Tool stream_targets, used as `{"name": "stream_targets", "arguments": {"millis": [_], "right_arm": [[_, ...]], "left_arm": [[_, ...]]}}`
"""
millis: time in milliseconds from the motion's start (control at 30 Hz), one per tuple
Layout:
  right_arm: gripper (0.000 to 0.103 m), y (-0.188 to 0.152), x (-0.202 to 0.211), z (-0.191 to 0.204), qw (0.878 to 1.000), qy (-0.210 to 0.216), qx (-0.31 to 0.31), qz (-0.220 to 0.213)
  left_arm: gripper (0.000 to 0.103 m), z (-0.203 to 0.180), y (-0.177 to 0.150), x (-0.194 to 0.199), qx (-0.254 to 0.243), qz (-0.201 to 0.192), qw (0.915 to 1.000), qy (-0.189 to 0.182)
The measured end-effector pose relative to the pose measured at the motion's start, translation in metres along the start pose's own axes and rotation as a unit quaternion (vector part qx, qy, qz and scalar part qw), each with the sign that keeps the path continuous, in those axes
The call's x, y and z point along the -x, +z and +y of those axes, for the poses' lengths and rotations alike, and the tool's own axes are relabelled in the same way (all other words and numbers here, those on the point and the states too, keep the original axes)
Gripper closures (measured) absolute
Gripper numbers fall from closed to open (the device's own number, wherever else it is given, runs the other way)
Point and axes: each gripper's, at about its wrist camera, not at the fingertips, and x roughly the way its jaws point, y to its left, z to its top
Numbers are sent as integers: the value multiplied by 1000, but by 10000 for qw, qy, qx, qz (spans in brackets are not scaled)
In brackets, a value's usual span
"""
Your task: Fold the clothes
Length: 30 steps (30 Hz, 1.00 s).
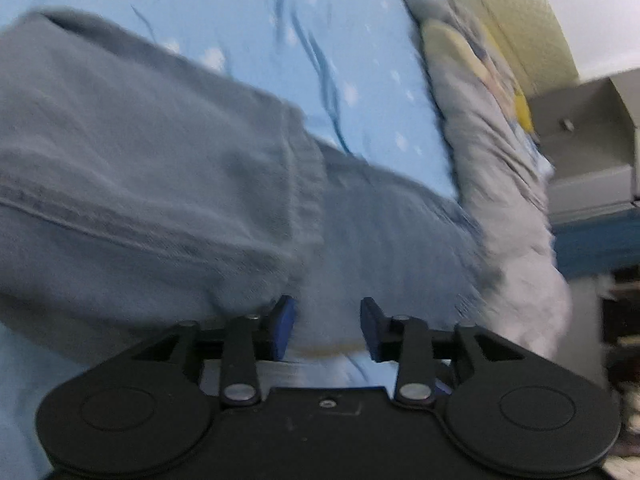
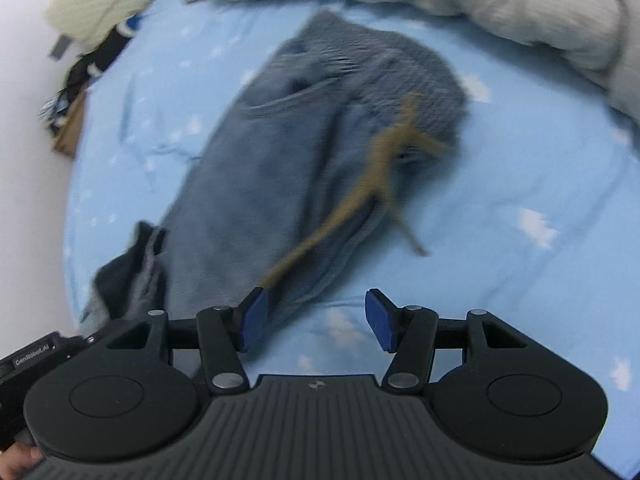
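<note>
Left wrist view: blue-grey trousers (image 1: 168,168) spread on the cloud-print sheet (image 1: 340,32), one leg folded across the other, likely a first lengthwise fold. Left gripper (image 1: 327,330) partly open over the cloth, clamping nothing. Right wrist view: right gripper (image 2: 320,318) about half open, empty, low near the trousers' edge and tan drawstring (image 2: 372,184), probably lined up for a grab.

wrist views, angled down, sharing jeans (image 1: 160,168)
</note>
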Motion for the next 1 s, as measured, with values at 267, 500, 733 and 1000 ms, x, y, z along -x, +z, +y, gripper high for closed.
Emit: {"name": "stream_targets", "arguments": {"millis": [267, 500, 733, 1000], "right_arm": [[46, 5, -14, 67, 9970, 468, 617, -35], [69, -9, -38, 149, 9821, 490, 1815, 70], [74, -43, -73, 216, 9634, 137, 2667, 242], [75, -76, -143, 220, 9548, -1112, 2614, 875]], "left_arm": [[45, -11, 18, 44, -1082, -264, 9894, 936], [43, 44, 41, 101, -1064, -662, 9710, 2038], [42, 108, 70, 139, -692, -615, 9633, 2518], [38, 172, 93, 139, -582, -265, 9710, 2304]]}}
